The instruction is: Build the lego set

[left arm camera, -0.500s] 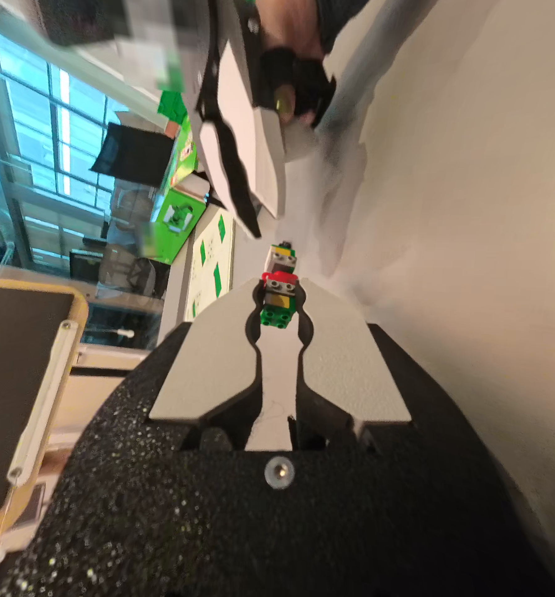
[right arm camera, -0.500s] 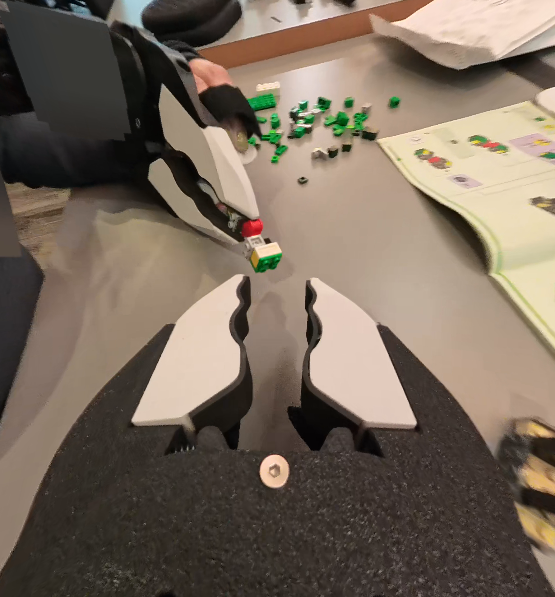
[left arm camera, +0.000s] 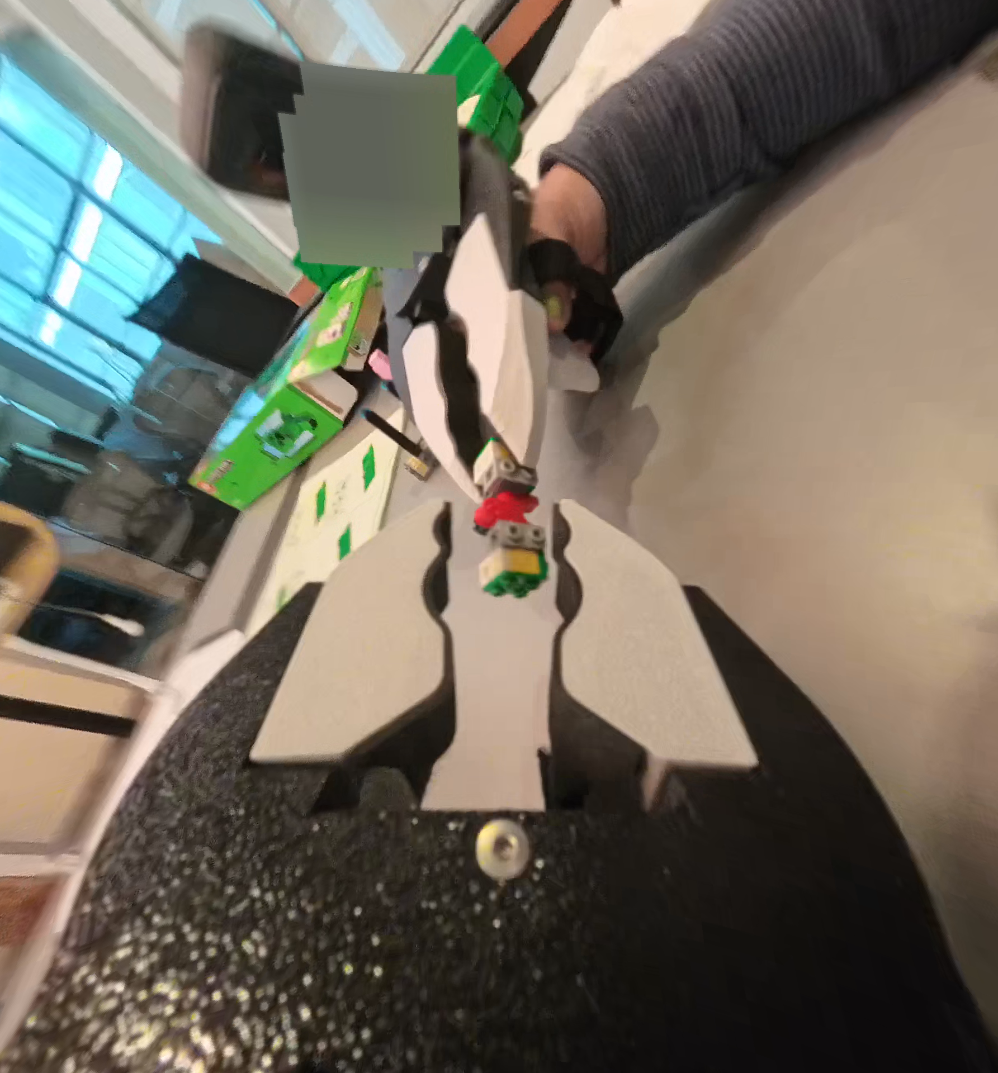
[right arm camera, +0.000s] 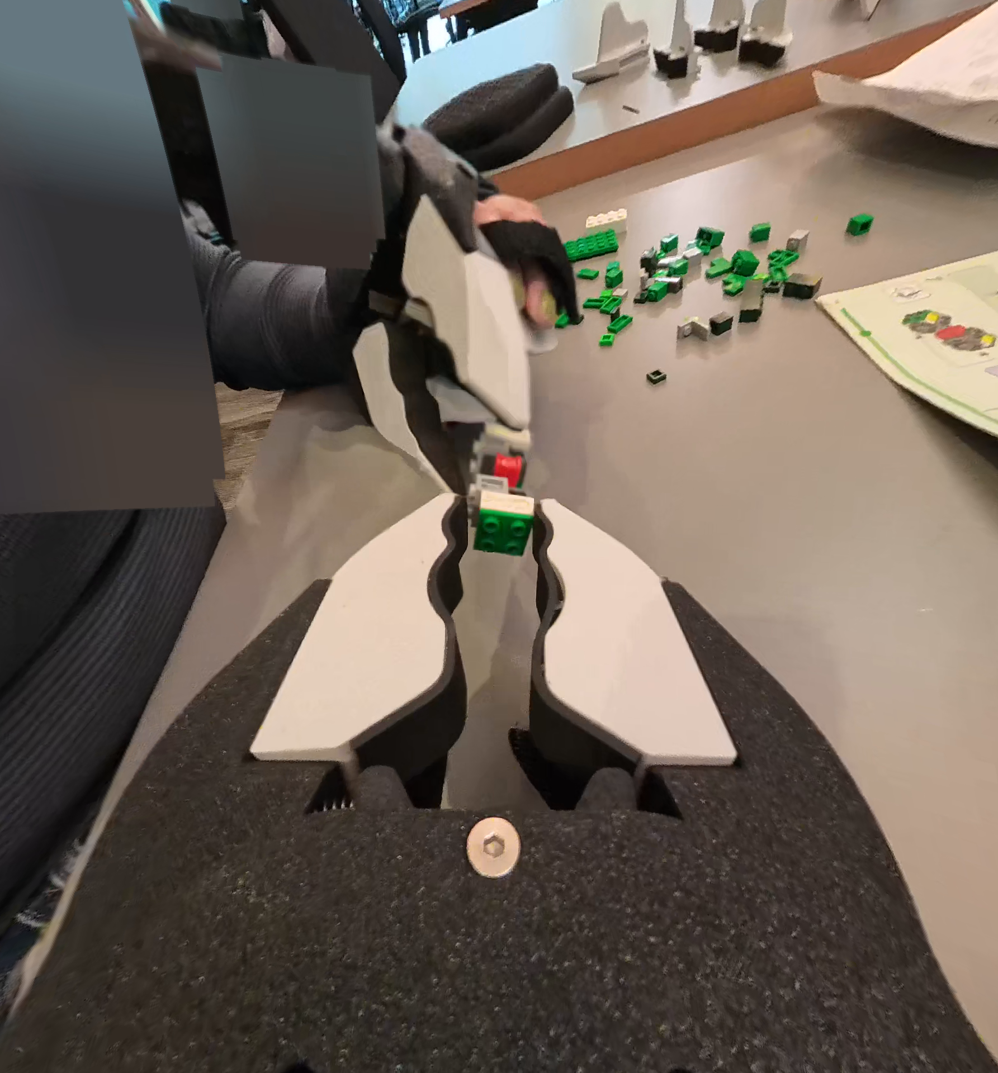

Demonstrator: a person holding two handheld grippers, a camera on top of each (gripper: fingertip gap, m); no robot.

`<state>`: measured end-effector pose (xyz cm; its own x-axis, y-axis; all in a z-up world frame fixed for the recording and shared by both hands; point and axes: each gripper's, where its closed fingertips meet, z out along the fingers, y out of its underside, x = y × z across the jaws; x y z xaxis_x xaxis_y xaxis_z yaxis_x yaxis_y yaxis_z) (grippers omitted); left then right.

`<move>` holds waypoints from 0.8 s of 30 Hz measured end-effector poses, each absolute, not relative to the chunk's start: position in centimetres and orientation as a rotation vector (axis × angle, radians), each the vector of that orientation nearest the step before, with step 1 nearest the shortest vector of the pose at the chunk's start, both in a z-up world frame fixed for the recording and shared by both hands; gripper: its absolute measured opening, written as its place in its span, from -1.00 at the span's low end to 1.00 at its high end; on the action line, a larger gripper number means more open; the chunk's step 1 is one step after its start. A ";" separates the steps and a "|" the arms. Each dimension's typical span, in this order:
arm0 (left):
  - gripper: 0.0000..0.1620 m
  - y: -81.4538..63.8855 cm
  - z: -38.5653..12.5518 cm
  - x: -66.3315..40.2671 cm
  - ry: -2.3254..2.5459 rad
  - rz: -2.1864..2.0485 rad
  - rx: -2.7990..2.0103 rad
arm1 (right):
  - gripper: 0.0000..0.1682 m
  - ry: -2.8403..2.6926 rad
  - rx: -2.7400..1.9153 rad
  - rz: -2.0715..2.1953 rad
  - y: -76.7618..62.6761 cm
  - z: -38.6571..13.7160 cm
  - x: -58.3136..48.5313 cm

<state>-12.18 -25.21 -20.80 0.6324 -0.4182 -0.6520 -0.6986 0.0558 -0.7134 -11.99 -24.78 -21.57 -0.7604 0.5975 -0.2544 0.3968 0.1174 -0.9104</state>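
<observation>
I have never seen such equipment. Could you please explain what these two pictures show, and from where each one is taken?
A person holds a two-finger hand tool, a gripper, in each hand; each carries a camera looking along its fingers. One picture is from the left gripper, the other from the right gripper. On the grey table lie loose bricks and an instruction booklet. Between the grippers hangs a small brick model: the right gripper appears to pinch its green end, the left gripper is open around the other end.
</observation>
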 end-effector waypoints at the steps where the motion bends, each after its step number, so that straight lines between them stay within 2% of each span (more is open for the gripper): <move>1: -0.52 -25.1 -20.7 -12.2 0.904 0.200 -1.610 | -0.77 -2.200 -0.970 1.693 -24.6 -21.4 -12.0; 2: -0.46 -25.1 -20.7 -12.2 0.858 0.122 -1.642 | -0.78 -2.186 -0.944 1.677 -24.4 -21.2 -12.0; 10: -0.41 -24.9 -20.3 -12.7 0.611 -0.242 -1.747 | -0.78 -2.123 -0.768 1.663 -24.5 -20.1 -11.6; 18: -0.69 -25.0 -20.5 -11.3 0.604 -0.383 -1.727 | -0.78 -2.094 -0.659 1.700 -25.3 -19.4 -11.2; 22: -0.71 -24.9 -20.5 -11.5 0.589 -0.385 -1.727 | -0.78 -2.084 -0.673 1.682 -25.1 -19.4 -11.4; 24: -0.71 -24.8 -20.7 -12.2 0.570 -0.342 -1.751 | -0.71 -2.060 -0.737 1.594 -24.0 -19.6 -12.1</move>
<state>-12.19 -24.76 -20.68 0.8368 -0.5431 -0.0690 -0.1949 -0.1776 -0.9646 -12.08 -24.03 -19.63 -0.7656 0.6432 0.0151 0.1469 0.1976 -0.9692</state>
